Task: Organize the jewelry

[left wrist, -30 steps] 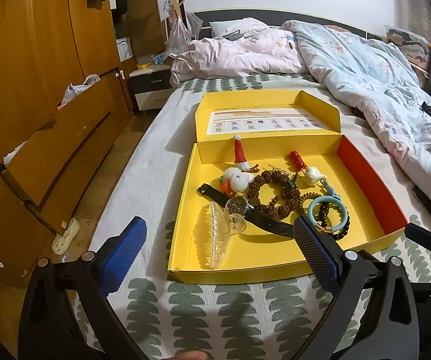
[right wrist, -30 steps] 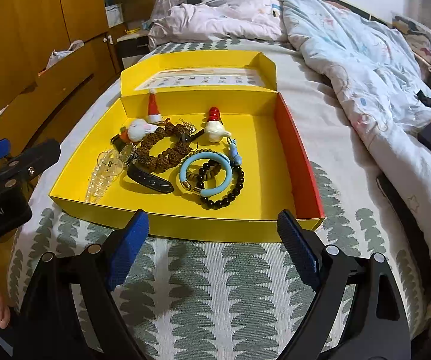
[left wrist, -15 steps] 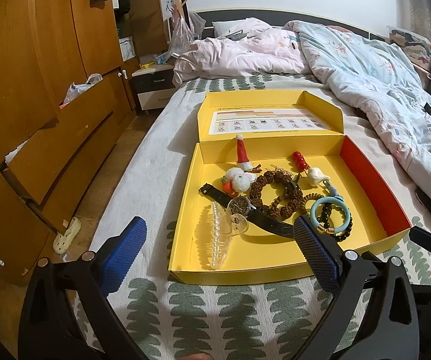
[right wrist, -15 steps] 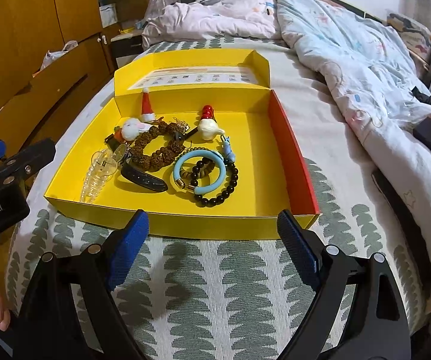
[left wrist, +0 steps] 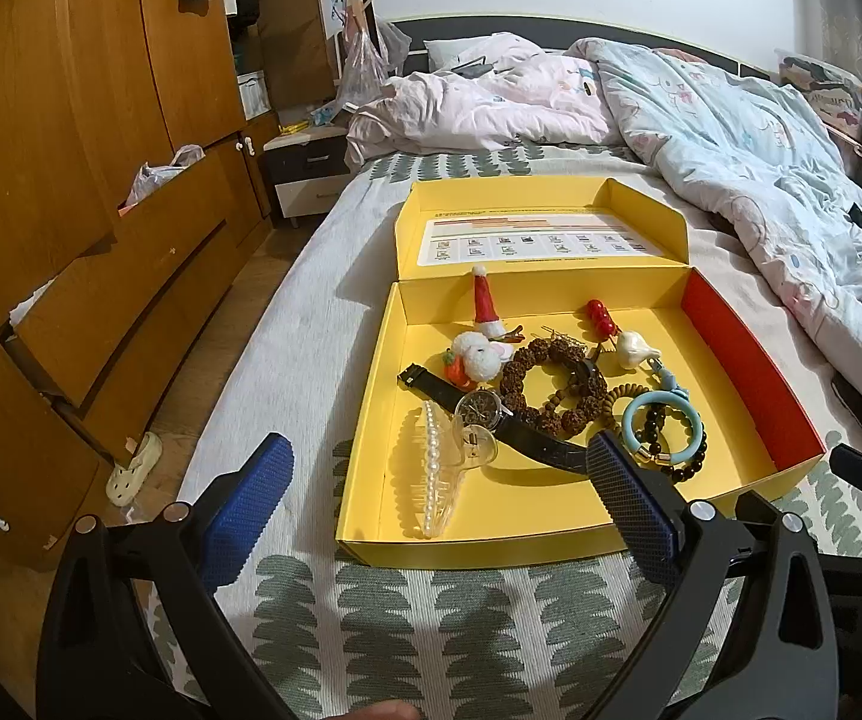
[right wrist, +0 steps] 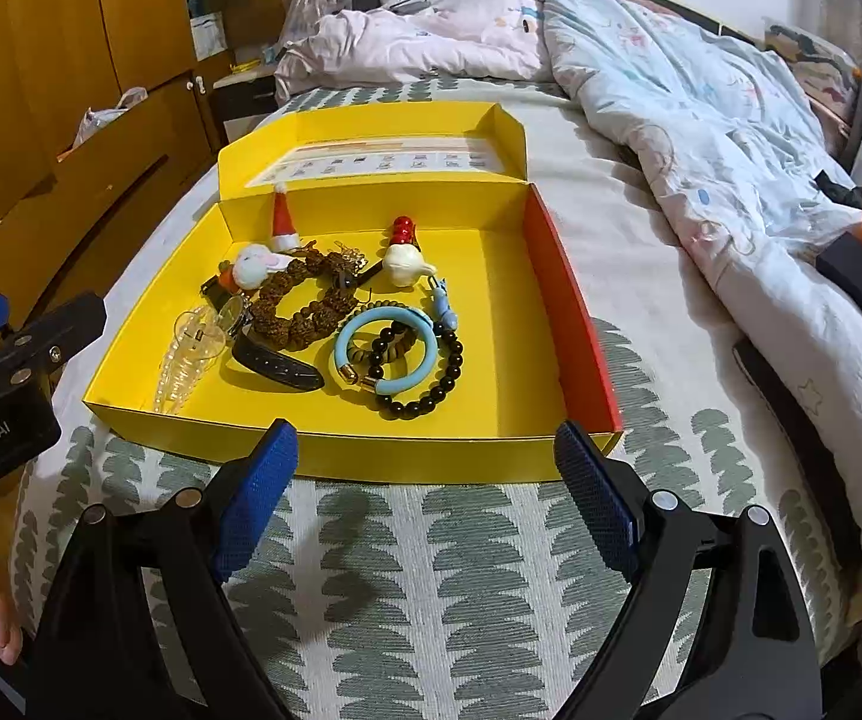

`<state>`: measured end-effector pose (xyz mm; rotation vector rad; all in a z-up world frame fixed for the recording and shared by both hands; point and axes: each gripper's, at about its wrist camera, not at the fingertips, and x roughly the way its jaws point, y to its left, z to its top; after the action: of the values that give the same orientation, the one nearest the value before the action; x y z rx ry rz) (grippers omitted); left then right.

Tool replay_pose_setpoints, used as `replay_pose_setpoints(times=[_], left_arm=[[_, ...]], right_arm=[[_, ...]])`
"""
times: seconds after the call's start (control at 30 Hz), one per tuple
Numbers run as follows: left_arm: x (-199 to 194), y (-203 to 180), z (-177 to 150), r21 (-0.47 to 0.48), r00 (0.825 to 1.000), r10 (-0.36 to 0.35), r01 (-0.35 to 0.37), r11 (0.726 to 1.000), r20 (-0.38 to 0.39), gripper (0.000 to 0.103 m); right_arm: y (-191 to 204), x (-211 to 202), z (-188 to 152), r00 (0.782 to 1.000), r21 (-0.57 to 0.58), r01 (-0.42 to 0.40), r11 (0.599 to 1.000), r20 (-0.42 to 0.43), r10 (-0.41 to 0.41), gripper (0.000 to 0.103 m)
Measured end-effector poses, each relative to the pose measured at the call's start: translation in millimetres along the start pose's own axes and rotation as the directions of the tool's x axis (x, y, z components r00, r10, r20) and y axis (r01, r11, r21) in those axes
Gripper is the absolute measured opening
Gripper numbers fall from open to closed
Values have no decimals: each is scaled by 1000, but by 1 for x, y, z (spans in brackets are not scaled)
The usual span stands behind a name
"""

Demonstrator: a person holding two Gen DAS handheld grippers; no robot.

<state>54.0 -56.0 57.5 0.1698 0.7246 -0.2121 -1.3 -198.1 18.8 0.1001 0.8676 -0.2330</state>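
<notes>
An open yellow box lies on the bed and holds jewelry. Inside are a clear pearl hair claw, a black watch, a brown bead bracelet, a light blue bangle and a black bead bracelet. My left gripper is open and empty just in front of the box. My right gripper is open and empty at the box's near wall.
A Santa hat clip, a white plush clip and a white garlic charm lie at the back of the box. Rumpled quilts cover the bed's right side. Wooden wardrobe drawers stand left.
Both grippers have drawn back slightly and drifted, so the box sits a little further from them. Nothing in the box has moved.
</notes>
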Motion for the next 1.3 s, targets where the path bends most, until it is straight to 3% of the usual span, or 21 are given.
replay_pose_setpoints(times=[1.3], left_arm=[[-3,-4,1,-11,1000,18,-18,1000,20,97]], right_arm=[[-2,3,0,1000,15,21,1000,-10,-21,88]])
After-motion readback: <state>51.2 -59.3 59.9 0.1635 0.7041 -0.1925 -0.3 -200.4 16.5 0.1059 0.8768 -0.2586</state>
